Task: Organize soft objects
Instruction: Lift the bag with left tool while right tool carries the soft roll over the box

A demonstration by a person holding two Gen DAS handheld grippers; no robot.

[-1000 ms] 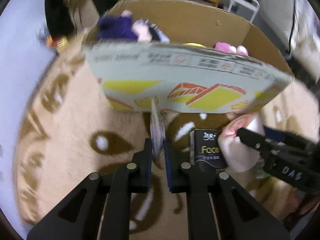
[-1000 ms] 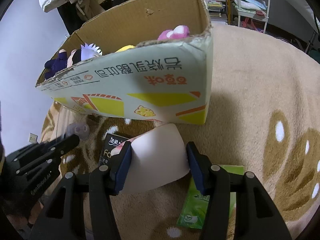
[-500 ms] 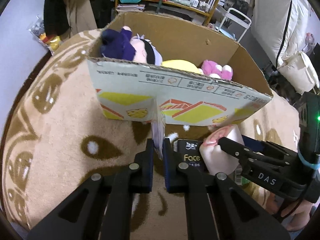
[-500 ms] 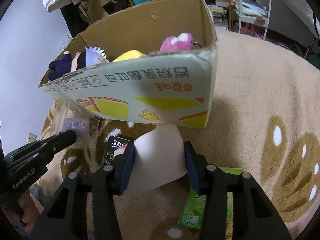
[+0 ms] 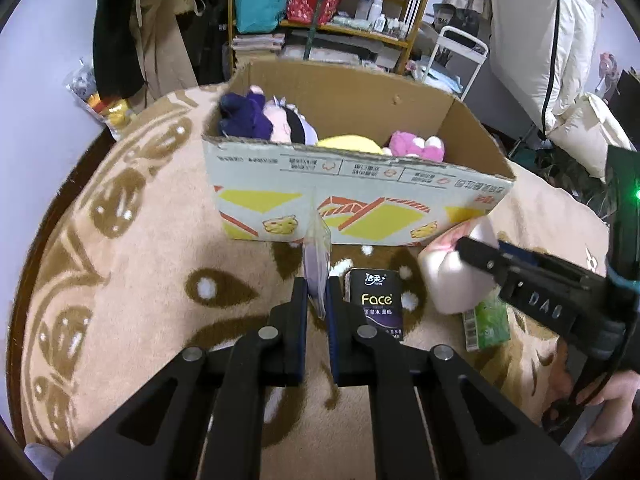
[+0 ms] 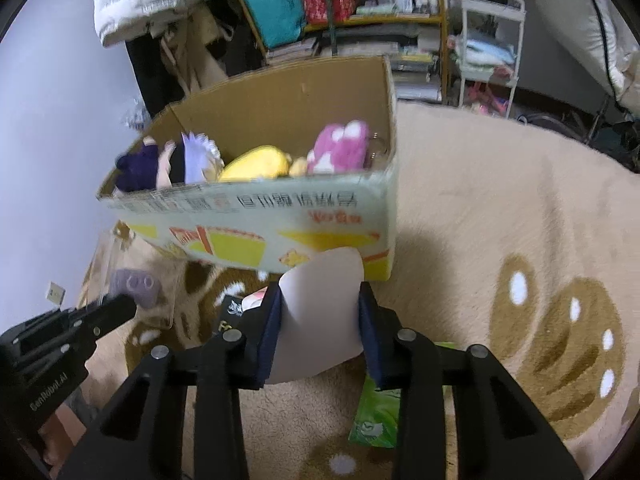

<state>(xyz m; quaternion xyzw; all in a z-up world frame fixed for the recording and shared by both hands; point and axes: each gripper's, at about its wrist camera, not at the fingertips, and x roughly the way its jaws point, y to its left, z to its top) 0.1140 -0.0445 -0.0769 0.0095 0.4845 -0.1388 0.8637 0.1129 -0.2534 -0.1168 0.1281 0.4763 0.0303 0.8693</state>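
Note:
My left gripper (image 5: 316,292) is shut on a thin clear packet (image 5: 317,252) with something purple inside, held up edge-on over the rug. In the right wrist view the same packet (image 6: 134,284) shows its purple content. The jaws of my right gripper (image 6: 320,300) are closing, and the pads squeeze a soft pale pink pack (image 6: 320,332) from both sides. That pink pack (image 5: 452,276) hangs just in front of the cardboard box (image 5: 360,184). Inside the box lie a dark purple doll (image 5: 244,116), a yellow plush (image 5: 348,144) and a pink plush (image 5: 416,146).
On the beige patterned rug (image 5: 140,264) lie a black tissue pack (image 5: 376,304) and a green pack (image 5: 486,320), both below the grippers. Behind the box are hanging clothes (image 5: 132,40), a crowded shelf (image 5: 340,4) and a white cart (image 6: 488,52). A hand (image 5: 600,412) holds the right gripper.
Both grippers have risen with their items, so the box interior shows more. The right jaws have narrowed on the pink pack, which is now squeezed thinner.

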